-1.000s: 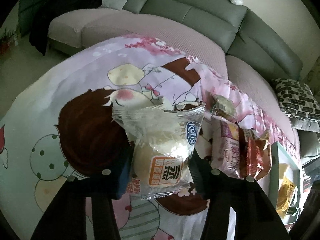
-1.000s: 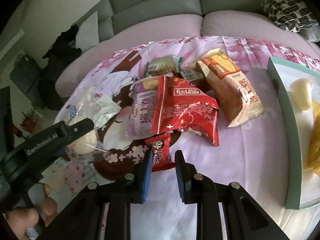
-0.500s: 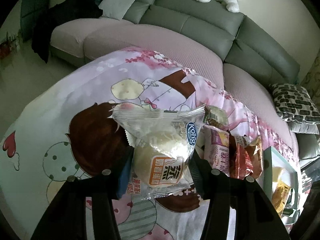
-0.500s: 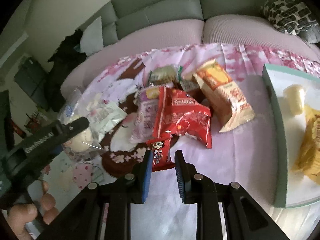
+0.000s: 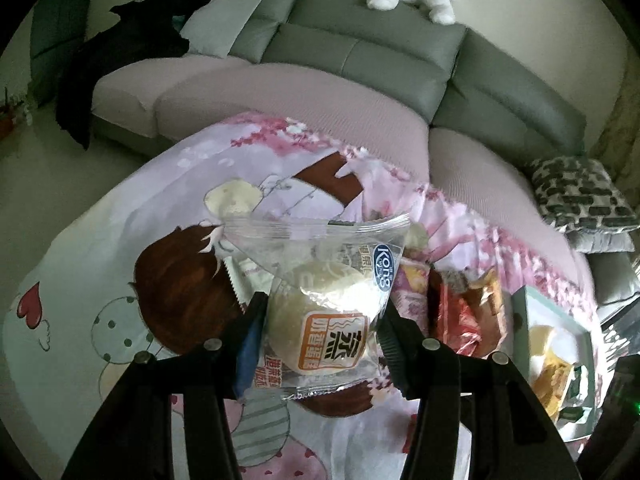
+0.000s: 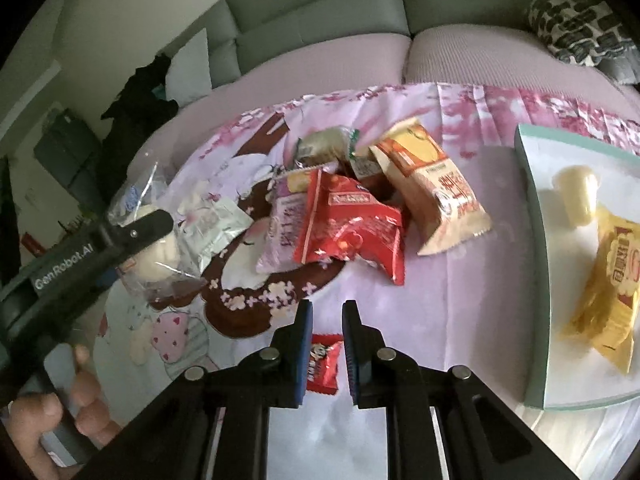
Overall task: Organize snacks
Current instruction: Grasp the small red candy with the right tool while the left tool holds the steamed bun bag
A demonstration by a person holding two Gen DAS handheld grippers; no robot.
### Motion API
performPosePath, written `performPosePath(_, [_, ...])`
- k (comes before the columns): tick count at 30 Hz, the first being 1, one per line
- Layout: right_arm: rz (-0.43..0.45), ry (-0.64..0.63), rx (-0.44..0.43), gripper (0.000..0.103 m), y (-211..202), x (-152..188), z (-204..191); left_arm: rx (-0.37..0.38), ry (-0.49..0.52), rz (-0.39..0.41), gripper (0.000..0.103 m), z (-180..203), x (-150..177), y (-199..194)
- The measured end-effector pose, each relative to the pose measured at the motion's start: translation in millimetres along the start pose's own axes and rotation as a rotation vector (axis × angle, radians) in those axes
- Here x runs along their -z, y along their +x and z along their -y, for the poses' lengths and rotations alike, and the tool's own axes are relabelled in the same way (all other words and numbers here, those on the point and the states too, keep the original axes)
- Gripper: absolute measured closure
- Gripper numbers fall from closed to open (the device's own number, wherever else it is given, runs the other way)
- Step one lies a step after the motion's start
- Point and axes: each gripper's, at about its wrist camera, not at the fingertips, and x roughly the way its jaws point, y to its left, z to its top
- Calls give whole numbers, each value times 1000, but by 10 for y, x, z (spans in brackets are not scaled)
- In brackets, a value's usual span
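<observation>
The printed cloth (image 6: 432, 280) over the tabletop is running out of frame on every side, and your left view is cutting off the tray (image 5: 520, 320) at its right edge, so its contents there are hard to make out. In your right view the tray (image 6: 532, 240) is showing a pale cup (image 6: 578, 194) and a yellow packet (image 6: 608, 292). Since a second ago you are lifting both packets clear: the snack pile (image 6: 352, 216) is sitting farther off now. Your left hand-held gripper (image 5: 320, 336) is clamping the clear bun packet (image 5: 324, 312) between its fingers, raised above the cloth. Your right hand-held gripper (image 6: 326, 344) is nearly closed, pinching the small red packet (image 6: 323, 366), which is lying deep between its fingers, partly hidden.
</observation>
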Motion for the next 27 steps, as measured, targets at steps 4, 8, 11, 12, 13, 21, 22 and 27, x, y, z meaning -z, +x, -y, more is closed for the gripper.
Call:
performPosePath(4, [-22,5,11,86,37,35,30,-32,27,-55,48,13,68,117])
performPosePath(8, [-58,-1,13,86,72,86,20,-58,61,-105,48,27,136,214])
performPosePath(11, [-74,-15,14,85,102,115,-30,-72,86,-127,48,35,174,247])
performPosePath(12, [-80,-20,14,81,114,125,-49,-77,90,-131,48,33,181,253])
performPosePath(13, [-89,-23,17,79,128,134,-65,-81,93,-135,48,28,188,256])
performPosePath(21, [-113,-39,40,65,186,191,-113,-98,90,-145,48,-11,192,276])
performPosePath(22, [-116,-47,40,65,194,197,-125,-98,91,-145,48,-5,190,279])
performPosePath(27, [-145,-95,70,66,286,257,-193,-99,91,-147,48,-3,190,282])
